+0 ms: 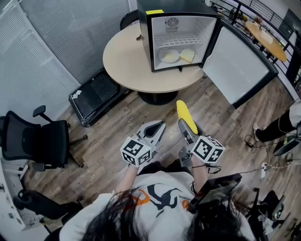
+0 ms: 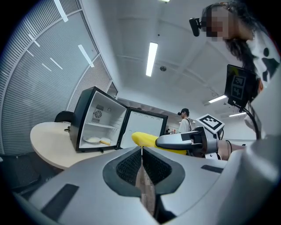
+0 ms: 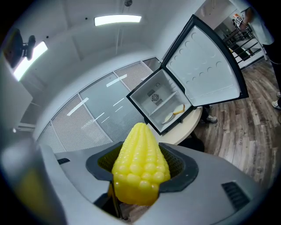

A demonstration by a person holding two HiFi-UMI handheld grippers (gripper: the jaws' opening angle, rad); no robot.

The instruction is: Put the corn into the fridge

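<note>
The right hand-held gripper (image 1: 187, 126), low centre of the head view, pinches the corn (image 1: 184, 112). The left hand-held gripper (image 1: 157, 127) is pressed together and empty. The fridge (image 1: 151, 42) stands open on the worktop (image 1: 124, 59), upper centre, well apart from the corn. Remaining steps: carry, insert, release.

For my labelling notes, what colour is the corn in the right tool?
Bright yellow. The corn shows best in the right gripper view.

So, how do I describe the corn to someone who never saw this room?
Find the round table with the open mini fridge. Before it, over the wood floor, are two claws; the corn is the bright yellow cob in the right claw, while the left claw is shut and empty.
</note>
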